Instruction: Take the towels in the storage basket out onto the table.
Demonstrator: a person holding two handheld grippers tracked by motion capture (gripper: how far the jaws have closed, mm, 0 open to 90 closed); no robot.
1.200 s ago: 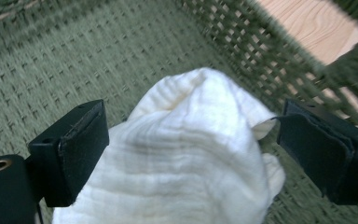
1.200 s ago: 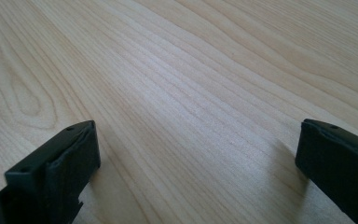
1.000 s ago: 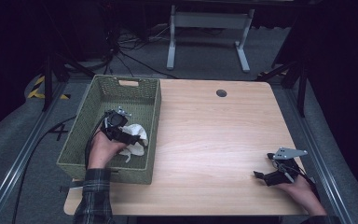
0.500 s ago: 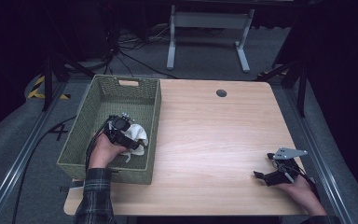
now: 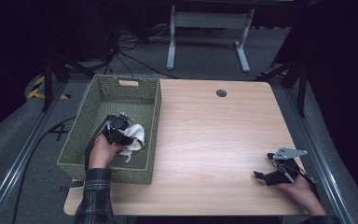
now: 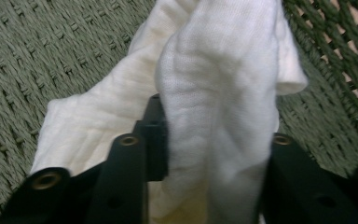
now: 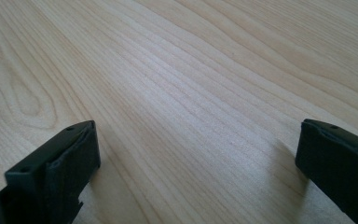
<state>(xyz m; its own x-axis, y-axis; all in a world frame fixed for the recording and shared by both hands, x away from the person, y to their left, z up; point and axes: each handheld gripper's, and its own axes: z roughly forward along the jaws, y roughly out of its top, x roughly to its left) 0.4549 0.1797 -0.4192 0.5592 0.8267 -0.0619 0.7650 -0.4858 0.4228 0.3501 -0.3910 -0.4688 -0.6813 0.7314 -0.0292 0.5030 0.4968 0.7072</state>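
Note:
A white cloth [image 5: 137, 136] lies crumpled on the floor of a green woven basket [image 5: 154, 112] at the table's left. My left gripper [image 5: 122, 128] reaches into the basket from the near side. In the left gripper view a bunched fold of the cloth [image 6: 214, 84] stands pinched between the two black jaws of the left gripper [image 6: 214, 137], which have just been closing on it. My right gripper [image 5: 262, 176] rests low on the wooden table [image 5: 214, 135] near the front right corner. In the right gripper view the right gripper [image 7: 196, 154] stands open over bare wood with nothing between its jaws.
The basket's woven wall [image 6: 335, 42] rises close beside the cloth. A small round hole [image 5: 221, 93] sits near the table's far edge. Beyond the table are a dark floor, cables and a metal stand [image 5: 207, 28].
The left gripper's jaws have closed in on the white cloth, which now looks more gathered. Both hands stay where they were.

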